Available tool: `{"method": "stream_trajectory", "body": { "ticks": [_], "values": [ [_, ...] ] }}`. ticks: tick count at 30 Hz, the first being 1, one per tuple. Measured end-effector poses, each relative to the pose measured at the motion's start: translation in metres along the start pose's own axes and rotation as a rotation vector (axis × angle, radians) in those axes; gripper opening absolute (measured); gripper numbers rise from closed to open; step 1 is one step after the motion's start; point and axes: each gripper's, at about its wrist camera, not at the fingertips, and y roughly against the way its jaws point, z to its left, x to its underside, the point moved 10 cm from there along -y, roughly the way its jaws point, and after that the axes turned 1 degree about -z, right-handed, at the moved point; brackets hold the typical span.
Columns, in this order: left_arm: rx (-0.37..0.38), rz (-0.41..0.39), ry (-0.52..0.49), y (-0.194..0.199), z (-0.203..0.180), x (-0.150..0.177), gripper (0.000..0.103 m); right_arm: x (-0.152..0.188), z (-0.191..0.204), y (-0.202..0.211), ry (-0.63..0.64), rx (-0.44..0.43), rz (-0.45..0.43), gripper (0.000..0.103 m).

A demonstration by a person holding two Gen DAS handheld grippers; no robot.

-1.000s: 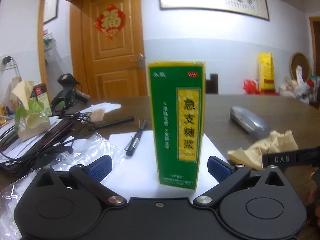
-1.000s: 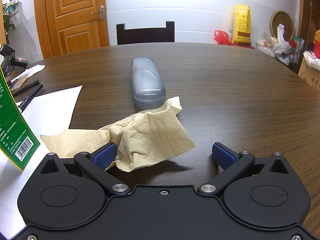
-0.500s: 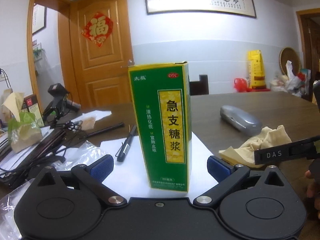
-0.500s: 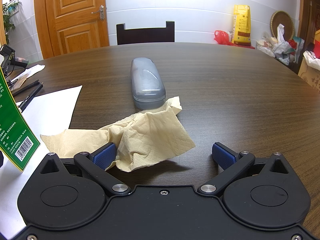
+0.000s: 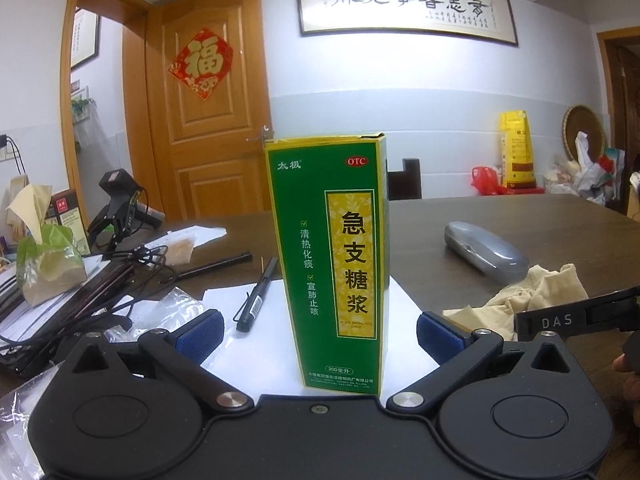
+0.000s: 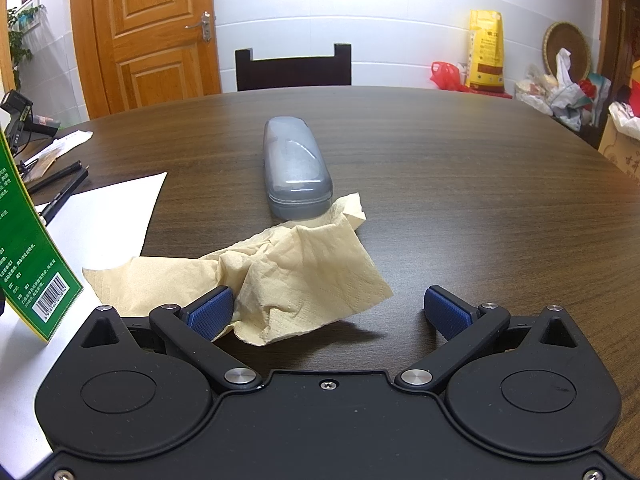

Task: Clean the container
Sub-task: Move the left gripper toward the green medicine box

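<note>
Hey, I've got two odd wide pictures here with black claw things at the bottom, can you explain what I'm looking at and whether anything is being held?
Those black shapes are two hand-held grippers, one in each of a person's hands, each carrying a wide-angle camera that looks out along its two blue-padded fingers.

The left camera's picture shows the left gripper. Its jaws are opening, with a tall green medicine box standing upright between them on a white sheet of paper; the pads do not touch it. A pen lies nearby.

The right camera's picture shows the right gripper, open over a crumpled tan tissue. Beyond it a grey glasses case lies on the dark wooden table.

Nothing is held.
</note>
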Motion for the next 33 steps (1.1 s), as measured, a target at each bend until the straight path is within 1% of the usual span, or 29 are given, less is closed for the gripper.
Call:
{"method": "stream_trajectory", "body": {
  "ticks": [4,8,13,17,18,22,26,33],
  "values": [
    [-0.005,0.003,0.012,-0.001,0.001,0.001,0.103,-0.007,-0.003,0.012,0.006,0.006,-0.062,0.103],
    [-0.028,-0.004,-0.002,-0.004,-0.001,0.001,0.103,-0.013,-0.002,0.022,0.021,0.012,-0.113,0.103],
    [-0.068,-0.01,-0.022,-0.012,-0.004,-0.003,0.103,-0.019,-0.003,0.03,0.036,0.007,-0.155,0.103],
    [-0.128,-0.007,-0.039,-0.021,-0.004,-0.007,0.103,-0.022,-0.003,0.033,0.039,-0.004,-0.171,0.103],
    [-0.133,-0.001,-0.033,-0.022,-0.005,-0.008,0.103,-0.023,-0.003,0.034,0.038,-0.004,-0.176,0.103],
    [-0.132,0.025,0.013,-0.028,-0.004,-0.015,0.103,-0.025,-0.003,0.036,0.037,-0.011,-0.185,0.103],
    [-0.148,0.027,0.016,-0.031,-0.007,-0.017,0.103,-0.026,-0.004,0.036,0.038,-0.009,-0.189,0.103],
    [-0.13,0.062,0.057,-0.038,-0.006,-0.007,0.103,-0.028,-0.004,0.041,0.042,-0.002,-0.212,0.103]
  ]
}}
